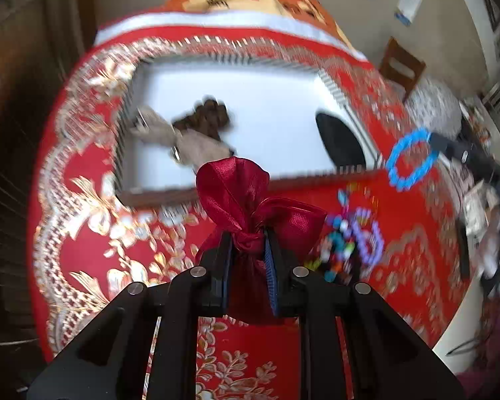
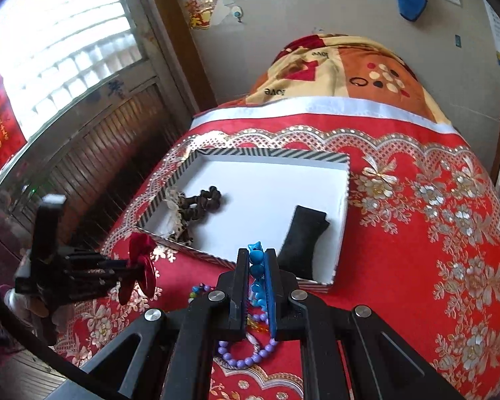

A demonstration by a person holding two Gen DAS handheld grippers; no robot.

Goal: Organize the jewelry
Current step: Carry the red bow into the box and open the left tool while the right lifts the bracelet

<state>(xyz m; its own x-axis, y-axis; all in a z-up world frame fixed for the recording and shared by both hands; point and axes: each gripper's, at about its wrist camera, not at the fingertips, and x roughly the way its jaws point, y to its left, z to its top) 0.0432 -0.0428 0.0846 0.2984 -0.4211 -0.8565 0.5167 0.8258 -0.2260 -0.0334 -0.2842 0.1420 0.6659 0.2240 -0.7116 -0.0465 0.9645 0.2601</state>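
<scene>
Holding a dark red satin pouch point(image 1: 250, 206) by its cinched neck, the left gripper point(image 1: 248, 243) has its 2 jaws pressed together on the gathered fabric, which seems the sensible grip since the neck is the only firm part of so slack a bag. It hangs above the red and gold tablecloth point(image 1: 90, 233), just short of the near rim of the white tray point(image 1: 283, 106). The right gripper point(image 2: 257, 260) is clamped on a blue bead bracelet point(image 2: 257, 266), lifted clear of the cloth; in the left wrist view the same loop dangles open from that claw. Below lie a purple bead bracelet point(image 2: 246, 356) and a mixed heap of coloured beads point(image 1: 336, 253), not yet sorted. Inside the tray rest a brown bead string point(image 2: 203, 200), a beige tassel point(image 2: 173, 206) and a black cushion point(image 2: 300, 243). Both pieces look bound for the tray.
</scene>
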